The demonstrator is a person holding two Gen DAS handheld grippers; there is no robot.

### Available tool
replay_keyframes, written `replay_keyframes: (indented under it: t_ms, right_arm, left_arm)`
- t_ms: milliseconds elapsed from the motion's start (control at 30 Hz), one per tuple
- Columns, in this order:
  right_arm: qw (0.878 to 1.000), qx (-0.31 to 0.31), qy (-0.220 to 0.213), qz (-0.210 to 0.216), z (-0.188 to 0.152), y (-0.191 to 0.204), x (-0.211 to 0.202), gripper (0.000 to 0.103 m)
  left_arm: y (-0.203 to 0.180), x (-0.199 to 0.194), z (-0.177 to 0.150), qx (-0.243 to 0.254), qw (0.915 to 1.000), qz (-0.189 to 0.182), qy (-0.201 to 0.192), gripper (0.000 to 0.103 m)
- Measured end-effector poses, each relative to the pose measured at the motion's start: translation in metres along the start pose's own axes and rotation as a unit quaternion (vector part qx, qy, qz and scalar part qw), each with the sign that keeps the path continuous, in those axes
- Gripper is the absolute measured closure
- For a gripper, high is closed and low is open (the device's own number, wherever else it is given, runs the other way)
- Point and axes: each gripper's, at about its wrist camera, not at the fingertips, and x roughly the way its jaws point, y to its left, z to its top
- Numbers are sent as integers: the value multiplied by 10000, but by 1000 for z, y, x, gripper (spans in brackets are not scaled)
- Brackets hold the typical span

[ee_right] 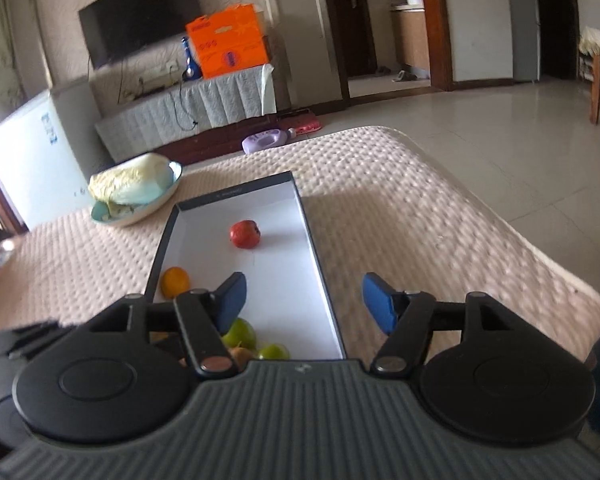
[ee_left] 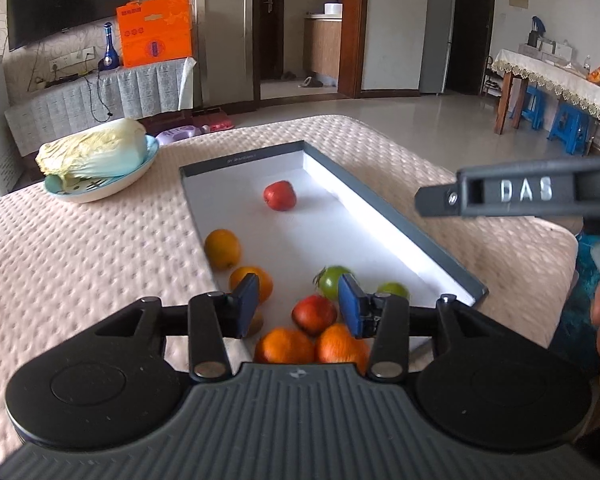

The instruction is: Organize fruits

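A grey-rimmed white tray [ee_left: 396, 216] lies on the table and holds fruit. A red fruit [ee_left: 280, 195] sits alone near its far end. Oranges [ee_left: 222, 249] lie along the left wall, with more oranges [ee_left: 285, 346], a red apple [ee_left: 314, 314] and green fruits [ee_left: 334, 282] at the near end. My left gripper [ee_left: 298, 306] is open and empty above the near fruits. My right gripper [ee_right: 304, 302] is open and empty over the tray's right wall [ee_right: 320, 268]. The red fruit [ee_right: 245, 233], an orange [ee_right: 175, 281] and green fruits [ee_right: 242, 334] show in the right wrist view.
A plate with a napa cabbage [ee_left: 94, 154] stands on the table left of the tray. The table has a beige quilted cloth [ee_left: 80, 264]. The right gripper's body [ee_left: 520, 192] hangs at the right of the left wrist view. The table's right edge [ee_right: 540, 248] drops to the floor.
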Motion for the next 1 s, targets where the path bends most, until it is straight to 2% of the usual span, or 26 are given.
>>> replay_keyframes:
  t_ms: [233, 333, 467, 600, 700, 867, 1000]
  right_arm:
    - [9986, 494, 155, 40, -9, -18, -11, 36]
    - [9992, 322, 227, 70, -17, -12, -23, 36]
    - [9992, -202, 337, -48, -39, 4, -38, 36]
    - [9979, -249, 600, 18, -58, 14, -46, 36]
    - [9966, -421, 710, -40, -68, 21, -48, 36]
    - [9951, -496, 823, -250, -74, 21, -44, 36]
    - [9945, -508, 859, -310, -76, 21, -43, 36]
  left_arm:
    - [15, -42, -25, -22, 9995, 305, 46, 53]
    - [23, -62, -34, -142, 9994, 320, 31, 53]
    - [26, -84, -49, -163, 9993, 343, -6, 53]
    - [22, -99, -62, -180, 9994, 302, 15, 52]
    - [18, -107, -71, -146, 9997, 217, 27, 47]
    - [11, -113, -80, 32, 9999, 159, 38, 45]
    - [15, -114, -83, -13, 9998, 166, 68, 45]
